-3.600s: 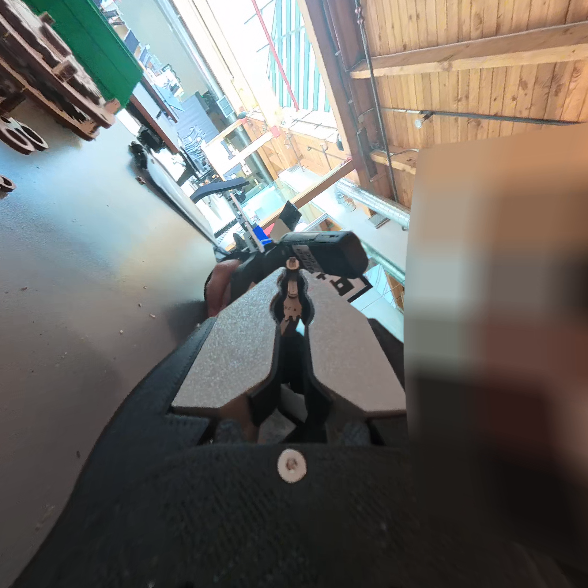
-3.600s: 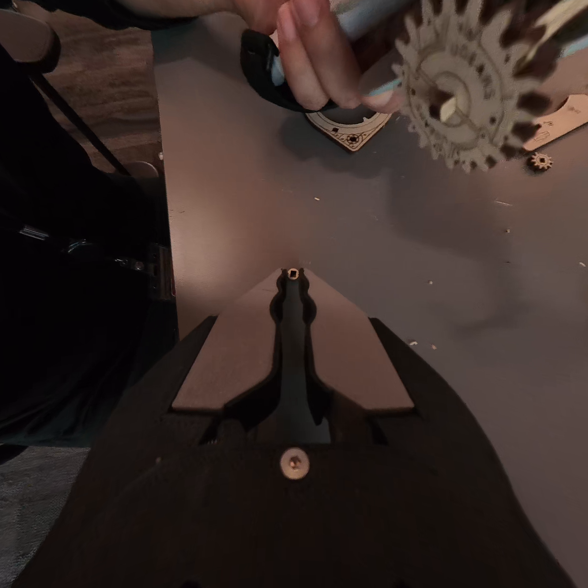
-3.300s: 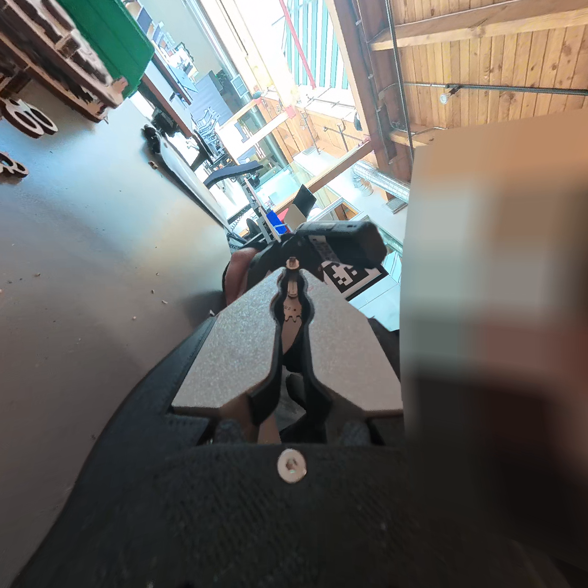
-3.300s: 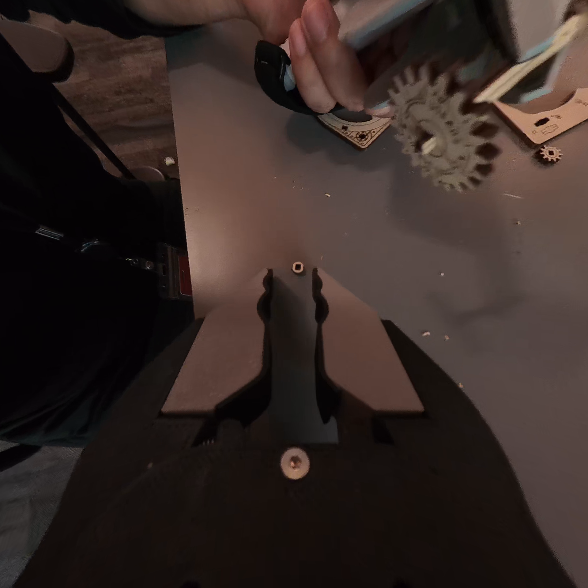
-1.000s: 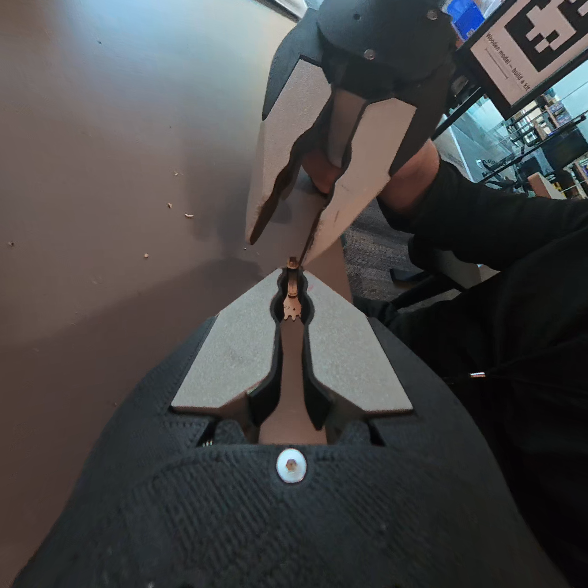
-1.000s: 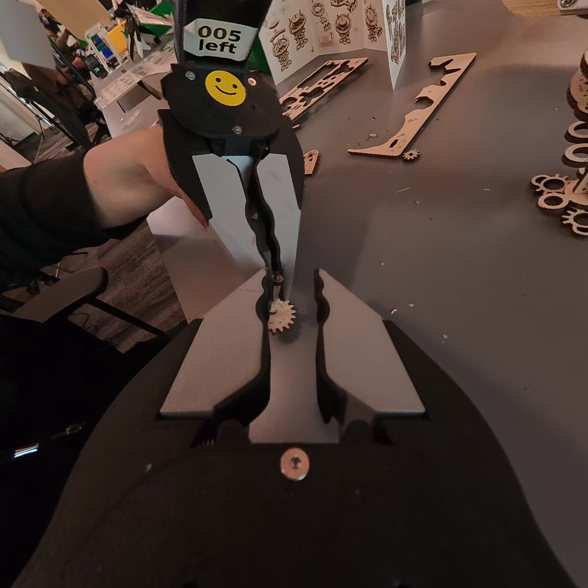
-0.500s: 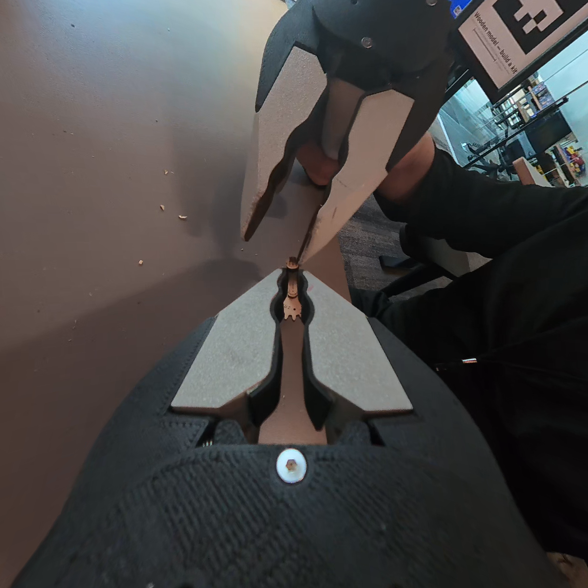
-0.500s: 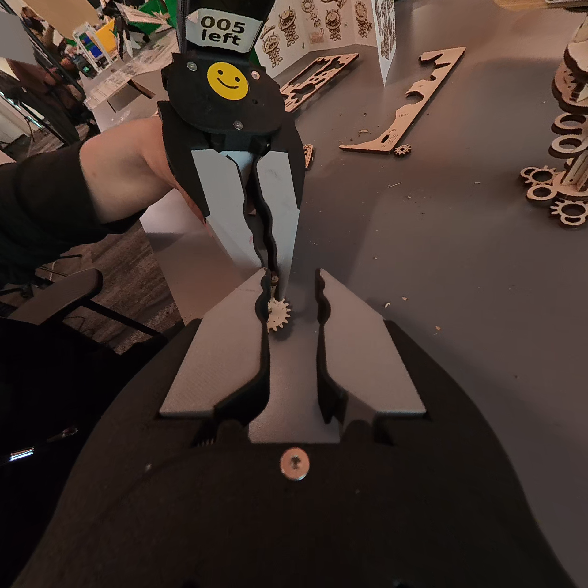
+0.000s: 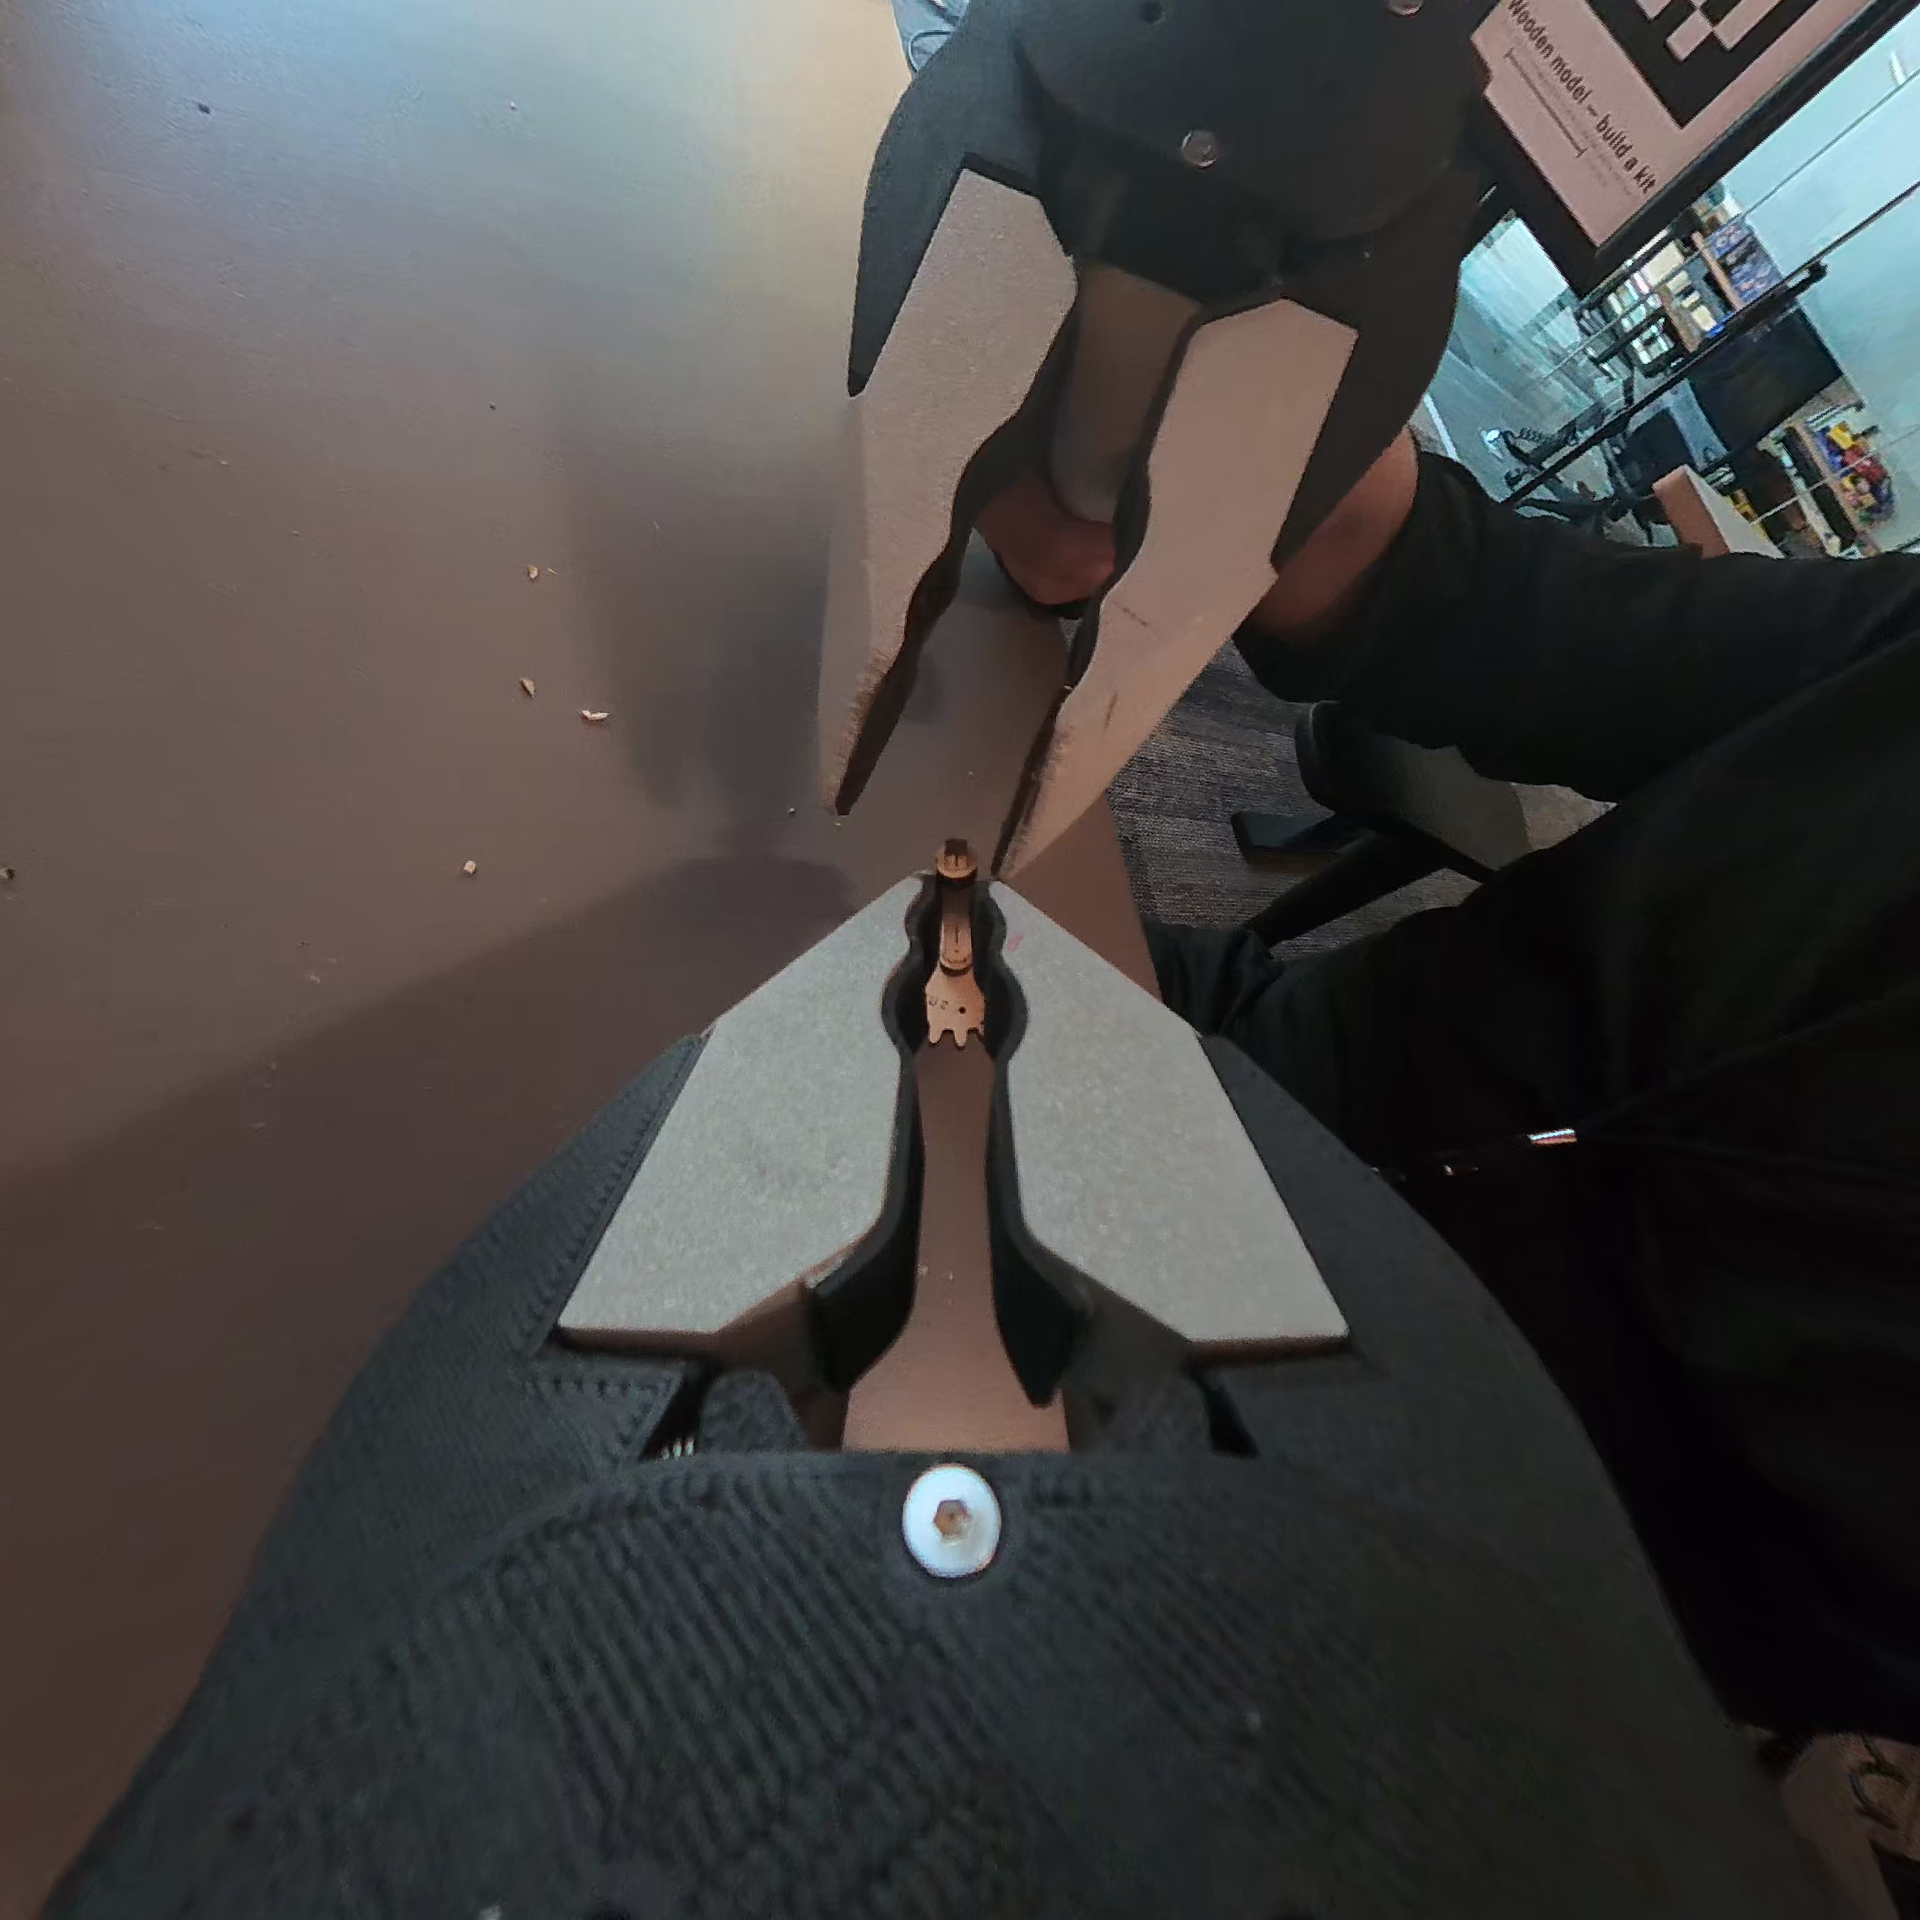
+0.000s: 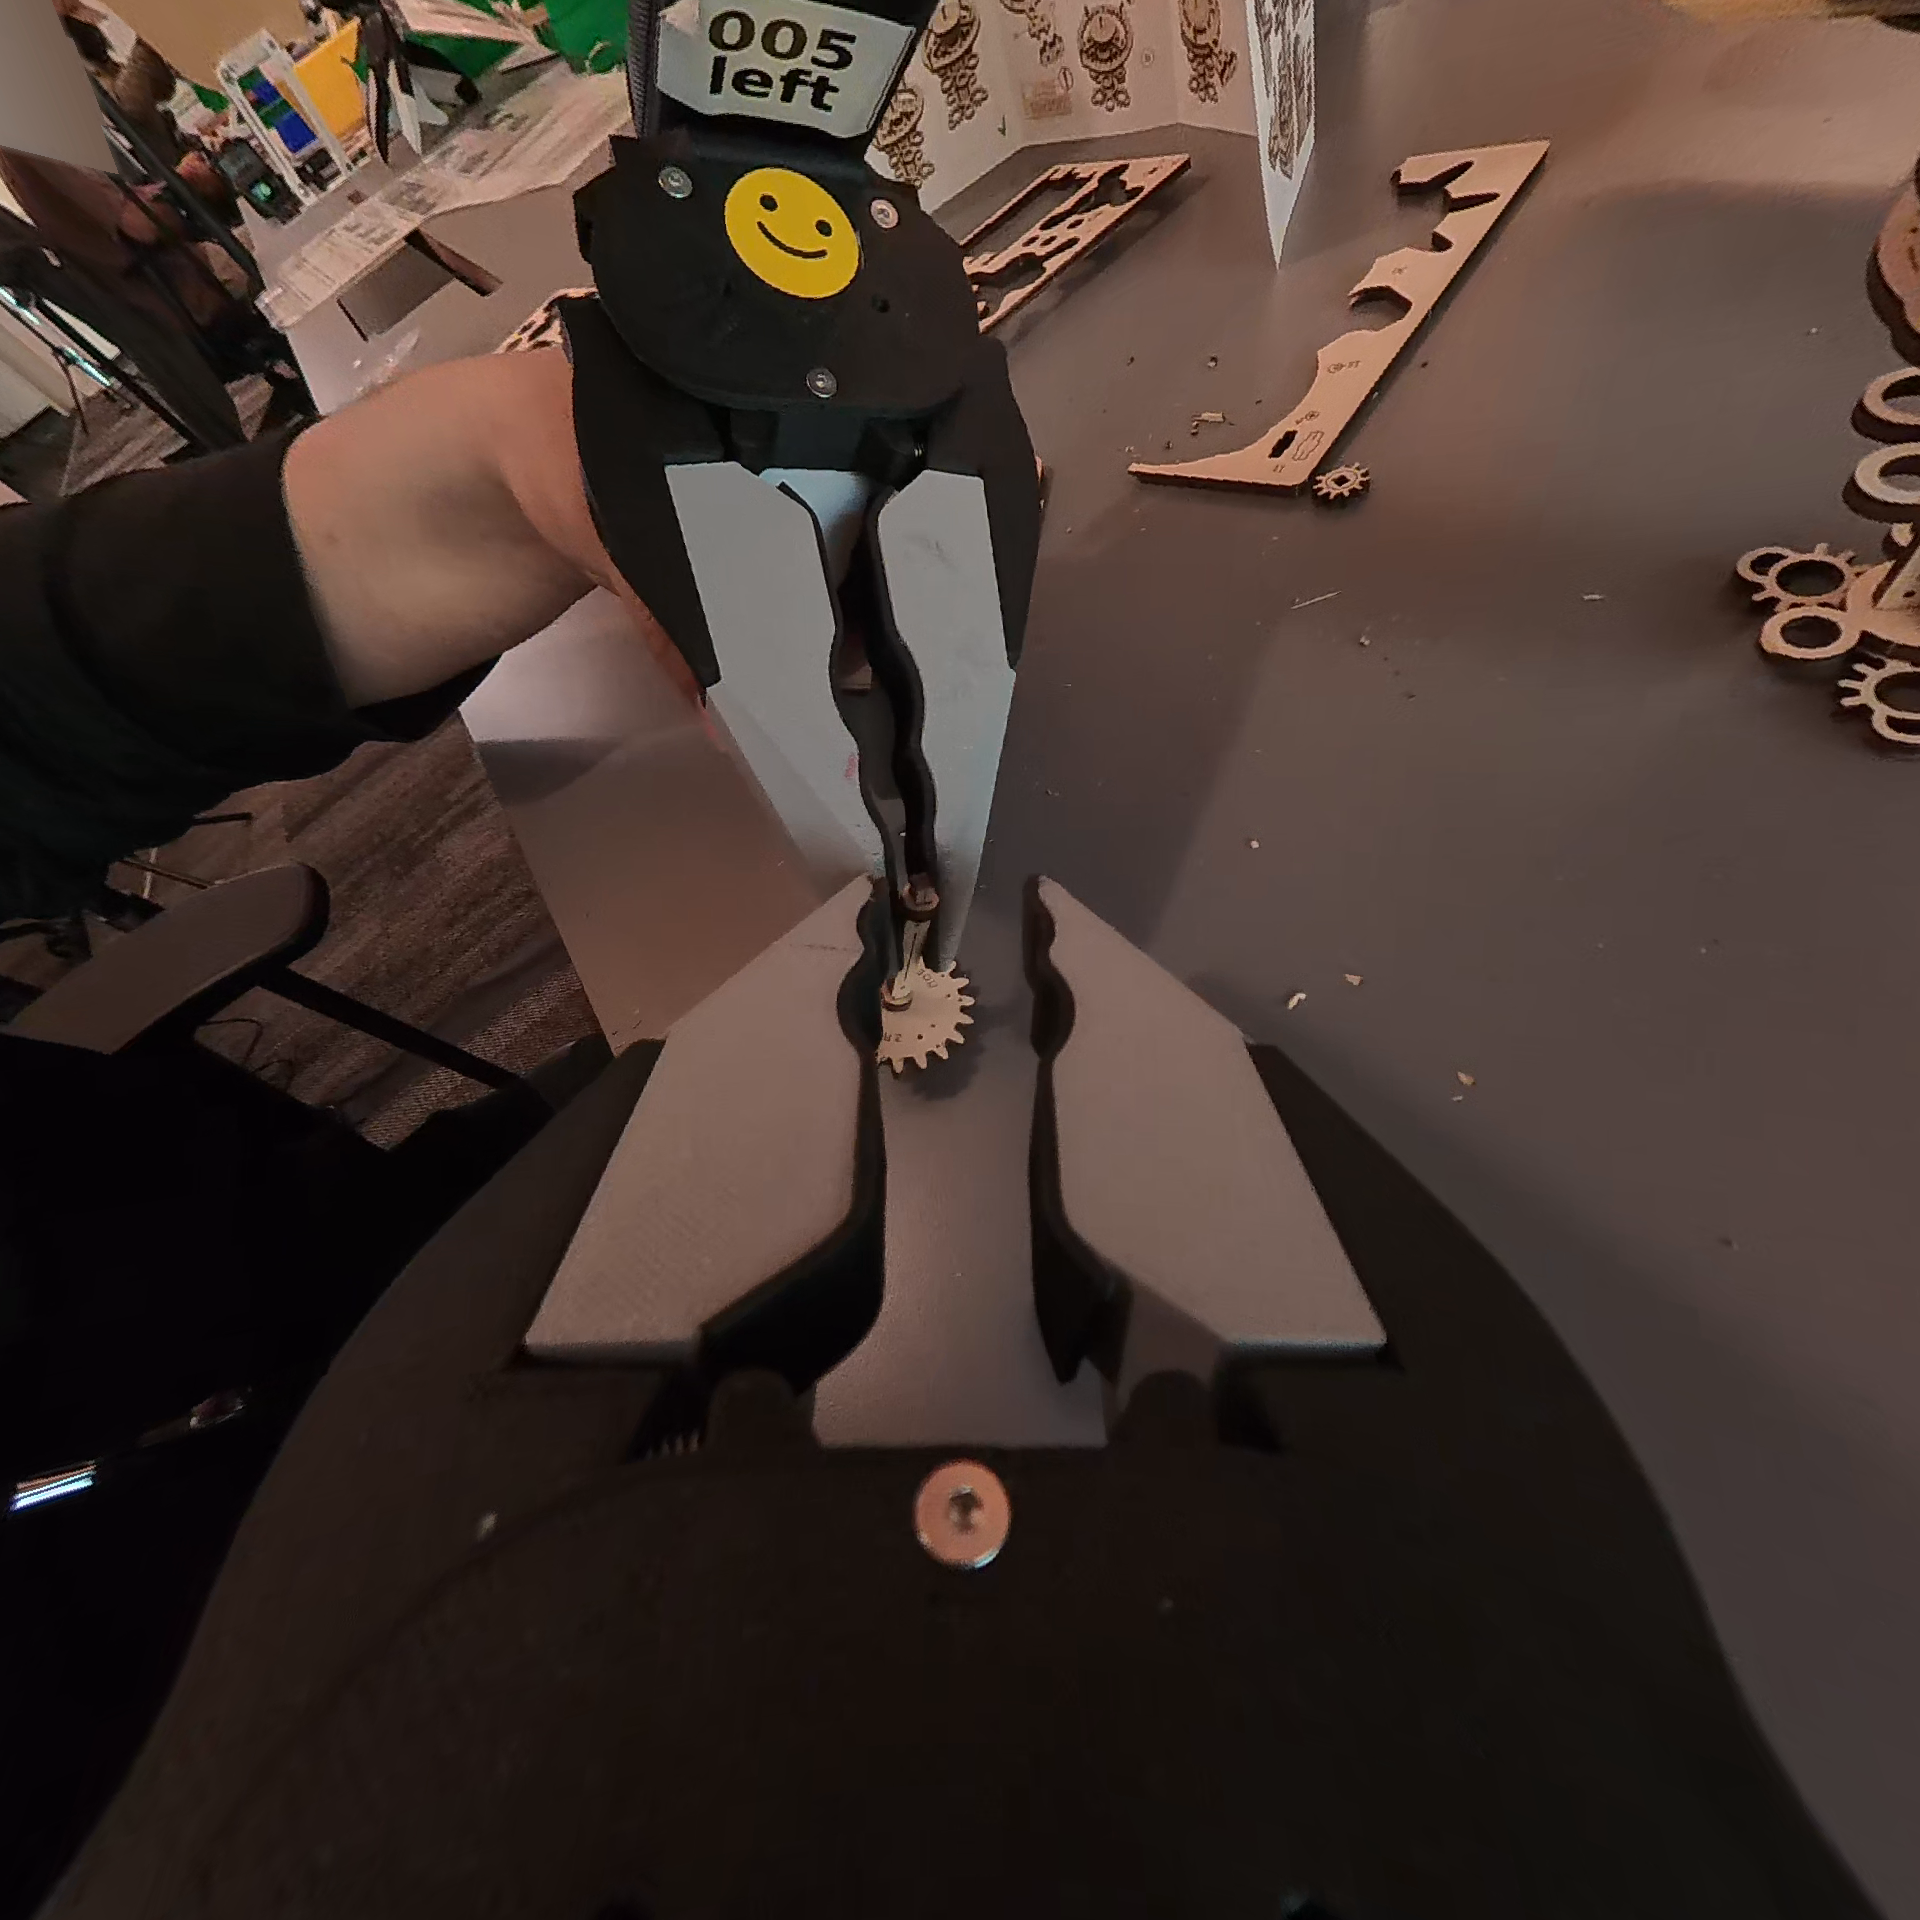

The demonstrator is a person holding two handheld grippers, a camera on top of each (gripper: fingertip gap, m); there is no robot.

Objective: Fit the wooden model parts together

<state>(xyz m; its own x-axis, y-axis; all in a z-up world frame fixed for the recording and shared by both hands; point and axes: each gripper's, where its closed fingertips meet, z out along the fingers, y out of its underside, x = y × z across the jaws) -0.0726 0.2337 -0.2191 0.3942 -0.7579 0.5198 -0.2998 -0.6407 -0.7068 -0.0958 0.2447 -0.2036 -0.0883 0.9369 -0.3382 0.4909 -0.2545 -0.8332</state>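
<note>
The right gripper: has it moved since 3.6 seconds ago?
Yes. The right gripper left the table's near edge and now faces the left gripper, beside the small gear.

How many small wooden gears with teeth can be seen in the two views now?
2. One small gear sits on a thin axle held by the left hand-held gripper. One tiny gear lies on the grey table beside the long wooden sheet. Others may be hidden.

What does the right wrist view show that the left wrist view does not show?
Only the right wrist view shows the small gear's toothed face, the cut wooden sheet and a loose little gear on the table. Only the left wrist view shows the card with a black-and-white marker. Both show the left tongs shut on the gear's axle and the right tongs open.
</note>
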